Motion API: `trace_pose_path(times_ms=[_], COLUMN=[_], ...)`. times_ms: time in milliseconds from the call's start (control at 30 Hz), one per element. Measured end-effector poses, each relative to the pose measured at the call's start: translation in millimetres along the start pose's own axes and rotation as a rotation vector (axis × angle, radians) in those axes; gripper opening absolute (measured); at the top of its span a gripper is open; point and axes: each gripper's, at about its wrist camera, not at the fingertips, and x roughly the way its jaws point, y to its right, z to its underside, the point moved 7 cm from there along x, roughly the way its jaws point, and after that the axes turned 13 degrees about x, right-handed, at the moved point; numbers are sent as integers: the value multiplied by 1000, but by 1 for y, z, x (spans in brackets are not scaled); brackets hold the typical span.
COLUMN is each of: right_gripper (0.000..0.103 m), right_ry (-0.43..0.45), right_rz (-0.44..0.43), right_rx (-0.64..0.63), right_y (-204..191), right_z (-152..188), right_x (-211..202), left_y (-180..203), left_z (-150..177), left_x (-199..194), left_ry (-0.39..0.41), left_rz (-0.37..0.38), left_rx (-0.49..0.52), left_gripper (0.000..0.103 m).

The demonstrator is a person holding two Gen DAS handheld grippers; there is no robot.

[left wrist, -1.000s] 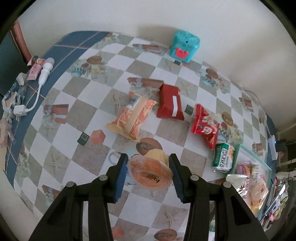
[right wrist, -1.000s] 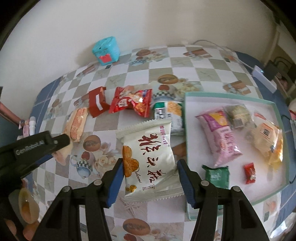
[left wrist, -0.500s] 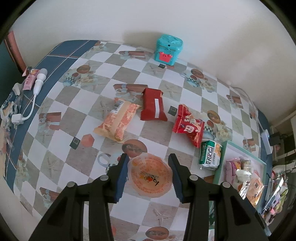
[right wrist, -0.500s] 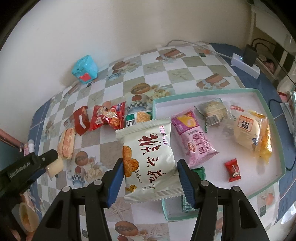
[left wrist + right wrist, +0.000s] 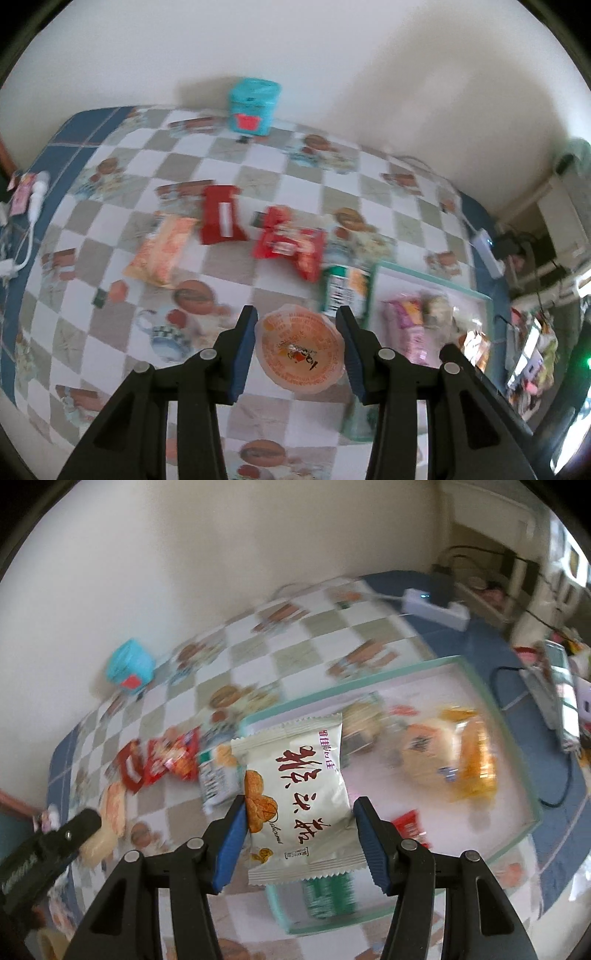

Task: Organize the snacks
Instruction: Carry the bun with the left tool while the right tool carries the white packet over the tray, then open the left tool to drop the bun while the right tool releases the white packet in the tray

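My left gripper (image 5: pixel 297 343) is shut on an orange jelly cup (image 5: pixel 301 352), held above the checked tablecloth just left of the teal-rimmed tray (image 5: pixel 424 275). My right gripper (image 5: pixel 299 821) is shut on a white snack packet (image 5: pixel 301 794) with red characters, held over the tray's (image 5: pixel 509 734) near left part. The tray holds a yellow bun packet (image 5: pixel 447 760), a small red packet (image 5: pixel 410 825) and a green packet (image 5: pixel 327 893). Loose on the table lie a red packet (image 5: pixel 290 247), a dark red packet (image 5: pixel 221 219), an orange packet (image 5: pixel 160 249) and a green-white packet (image 5: pixel 341 291).
A teal box (image 5: pixel 253 105) stands by the back wall. A white power strip (image 5: pixel 436 609) with cables lies at the table's far right edge. Small white items with a cord (image 5: pixel 31 206) sit on the blue border at the left. The left gripper's arm (image 5: pixel 48 845) shows in the right wrist view.
Both grippers have moved right with their loads, the right one from the table's middle to over the tray. The left gripper has risen a little with the jelly cup.
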Motion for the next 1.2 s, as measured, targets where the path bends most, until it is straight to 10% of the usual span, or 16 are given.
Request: trace_pose_path(times_ms=[633, 1200], right_gripper=[61, 62], right_ry=[44, -73], right_rz=[63, 100], right_rx=[217, 227], right_y=[95, 101], right_z=[-31, -15], right_x=[-11, 18], left_y=[138, 163], left_z=[26, 48], left_x=[35, 72], left_ry=[-114, -190], left_rz=[97, 60], left_rx=[287, 349], left_gripper=[45, 46])
